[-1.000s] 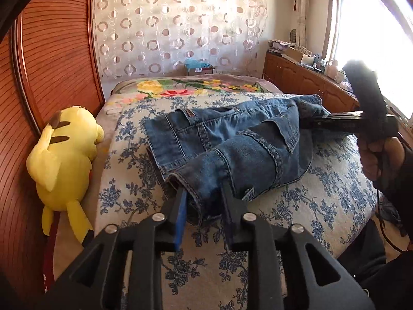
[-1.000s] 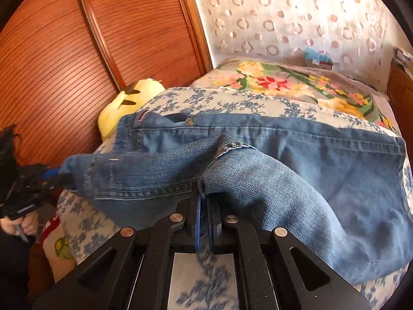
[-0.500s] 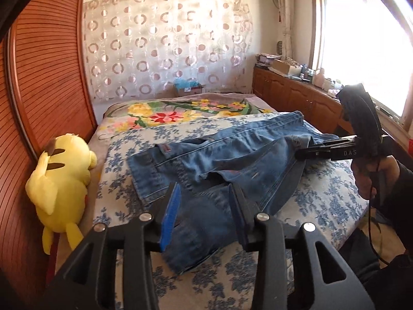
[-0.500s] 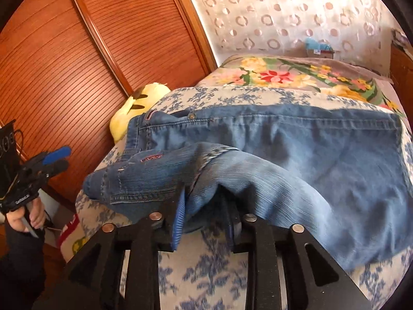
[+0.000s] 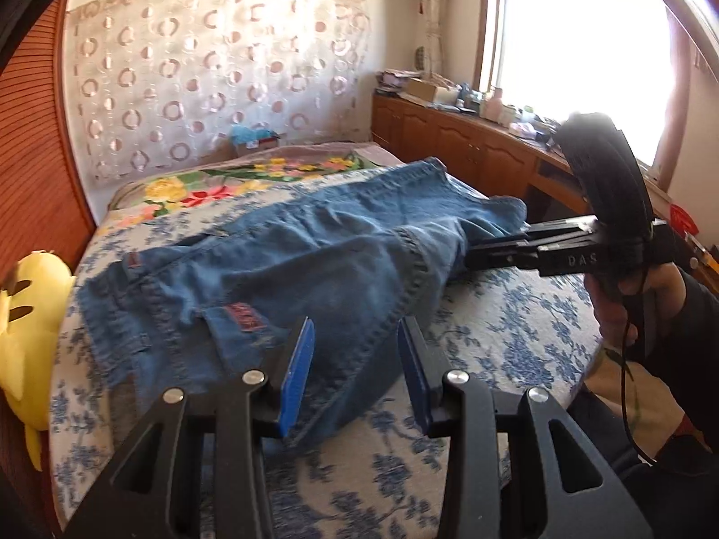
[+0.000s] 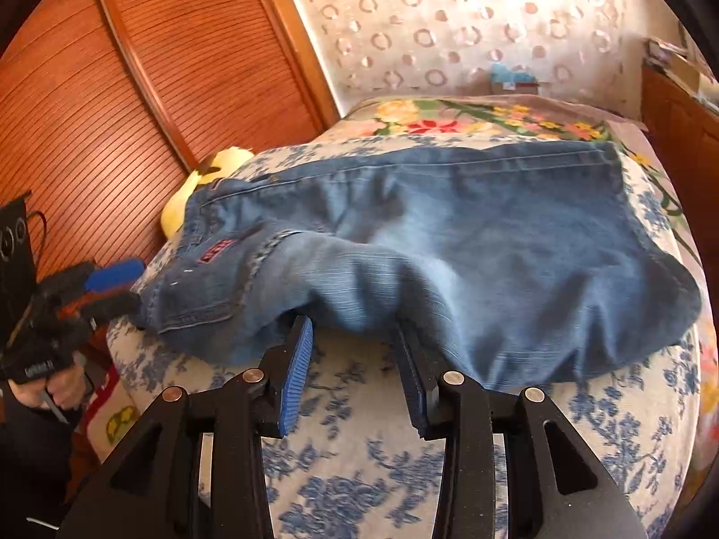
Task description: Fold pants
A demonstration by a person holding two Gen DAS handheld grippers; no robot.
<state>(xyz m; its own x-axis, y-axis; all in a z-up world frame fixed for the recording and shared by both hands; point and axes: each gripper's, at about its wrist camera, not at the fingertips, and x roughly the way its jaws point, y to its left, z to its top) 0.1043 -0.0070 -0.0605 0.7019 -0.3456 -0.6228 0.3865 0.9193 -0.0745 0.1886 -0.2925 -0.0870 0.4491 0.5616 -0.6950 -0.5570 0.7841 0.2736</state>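
Since a second ago we have let go: both grippers, left (image 5: 355,366) and right (image 6: 352,366), have jaws spread and empty. The jeans (image 6: 449,242) lie folded lengthwise on the bed (image 6: 359,462), lumpy; careless regrasping may undo that fold.

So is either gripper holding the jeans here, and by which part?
Nothing is held. The left gripper and right gripper both have open jaws; the jeans lie on the bed.

Pants (image 5: 314,269) lie on the bed (image 5: 517,328), plush toy (image 5: 27,328) at their left.
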